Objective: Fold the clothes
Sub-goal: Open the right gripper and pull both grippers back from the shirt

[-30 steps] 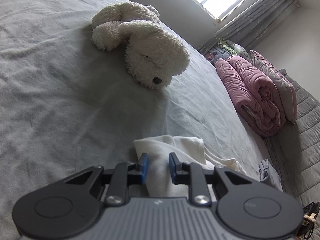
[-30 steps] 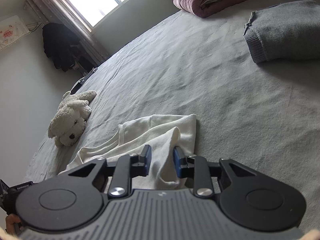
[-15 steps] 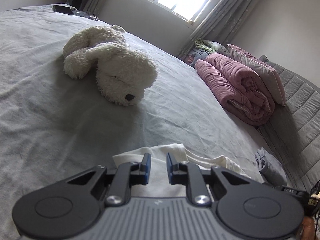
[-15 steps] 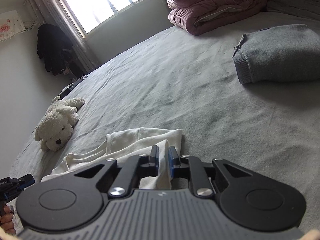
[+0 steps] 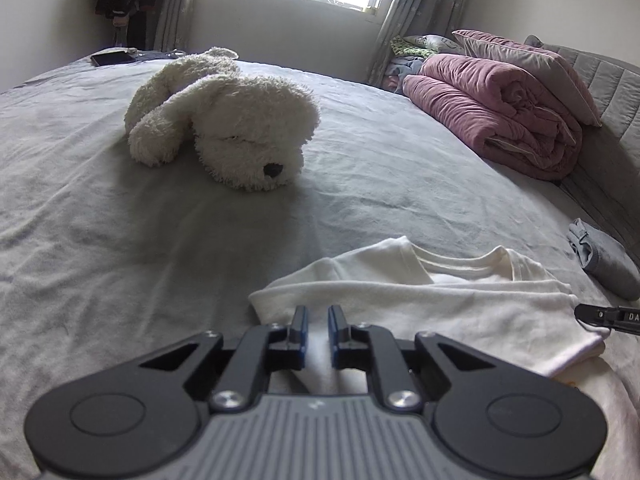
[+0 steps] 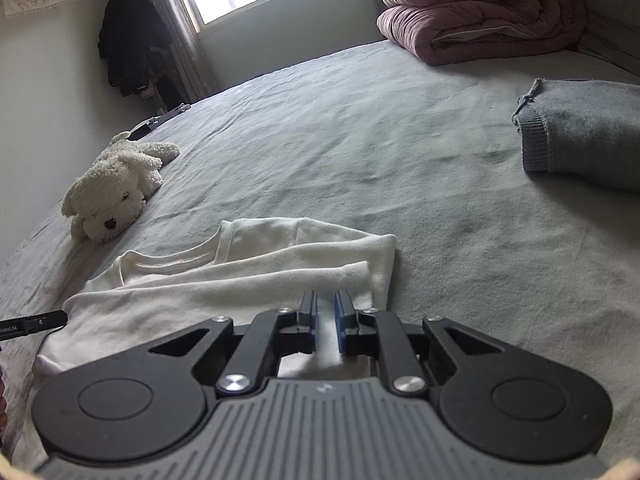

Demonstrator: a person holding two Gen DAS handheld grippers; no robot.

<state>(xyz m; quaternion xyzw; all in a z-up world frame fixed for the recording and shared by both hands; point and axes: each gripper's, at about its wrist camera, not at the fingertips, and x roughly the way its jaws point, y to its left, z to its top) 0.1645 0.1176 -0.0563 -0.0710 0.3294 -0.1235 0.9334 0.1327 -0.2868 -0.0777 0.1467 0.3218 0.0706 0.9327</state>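
A cream white T-shirt [image 5: 448,300] lies partly folded on the grey bed sheet, neckline away from me; it also shows in the right wrist view [image 6: 224,284]. My left gripper [image 5: 317,326] is shut on the shirt's left edge, with cloth pinched between its blue pads. My right gripper [image 6: 325,312] is shut on the shirt's right edge, with cloth between its pads. The tip of the right gripper [image 5: 608,314] shows at the right of the left wrist view. The tip of the left gripper [image 6: 32,322] shows at the left of the right wrist view.
A white plush dog [image 5: 224,120] lies on the bed [image 5: 80,200] beyond the shirt, to the left. A folded grey sweater [image 6: 584,136] lies to the right. A rolled pink quilt [image 5: 496,112] and pillows sit by the headboard. A phone [image 5: 112,57] lies at the far edge.
Both grippers closed from partly open onto the shirt's edges and swung level. The folded shirt now lies flatter and wider between them.
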